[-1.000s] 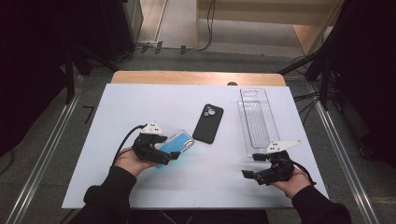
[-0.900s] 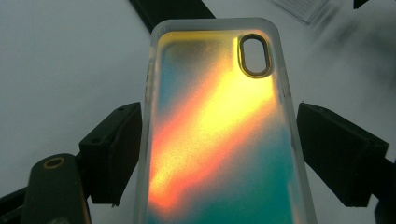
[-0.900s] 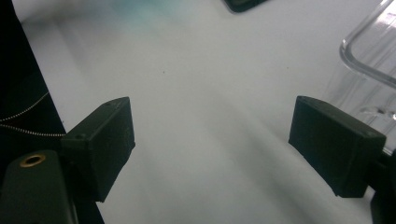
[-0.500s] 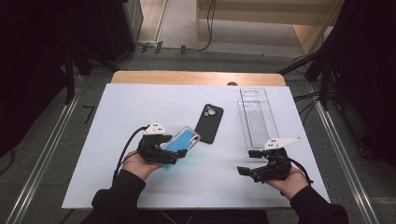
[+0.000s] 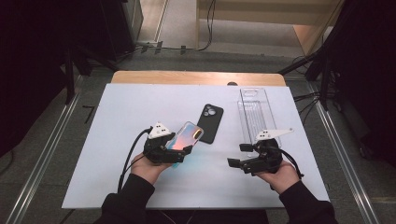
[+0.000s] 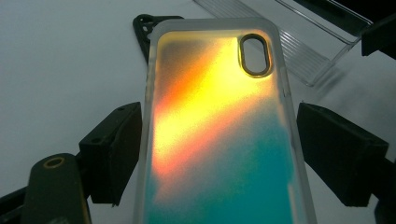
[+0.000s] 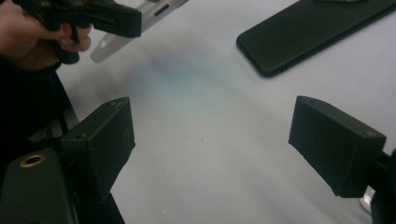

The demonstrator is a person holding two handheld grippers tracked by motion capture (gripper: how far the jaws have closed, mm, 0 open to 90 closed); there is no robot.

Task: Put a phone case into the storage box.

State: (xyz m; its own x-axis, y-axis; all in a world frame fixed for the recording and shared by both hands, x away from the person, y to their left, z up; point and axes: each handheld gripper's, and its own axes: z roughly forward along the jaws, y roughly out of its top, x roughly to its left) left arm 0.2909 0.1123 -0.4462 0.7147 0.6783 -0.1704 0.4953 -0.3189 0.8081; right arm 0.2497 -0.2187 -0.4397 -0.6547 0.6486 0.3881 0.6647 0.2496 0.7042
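Item 1: clear plastic tray (image 5: 254, 114), long and ribbed, lying lengthwise at the far right of the white counter (image 5: 116, 121). It is sitting with its ribbed floor bare.

Item 2: black phone (image 5: 210, 123), lying flat with its camera side up near the counter's middle, just left of the tray and apart from it. Its far end is peeking out behind the case in the left gripper view.

Item 3: iridescent phone case (image 6: 219, 135), orange-yellow shading into teal, with a frosted rim and an oval camera cutout. The left tongs (image 5: 180, 153) are grasping it by its long edges, holding it raised and tilted over the counter, its top end pointing toward the black phone and overlapping that phone's near edge in the high view.

Item 4: left hand (image 5: 148, 169), coming in from the near edge in a dark sleeve, wrapping the tongs' body with the cable looping to its left.

Item 5: right tongs (image 7: 212, 149), released, with bare counter showing between the pads. The right hand (image 5: 279, 176) is holding them near the tray's near end, pointing left toward the case.
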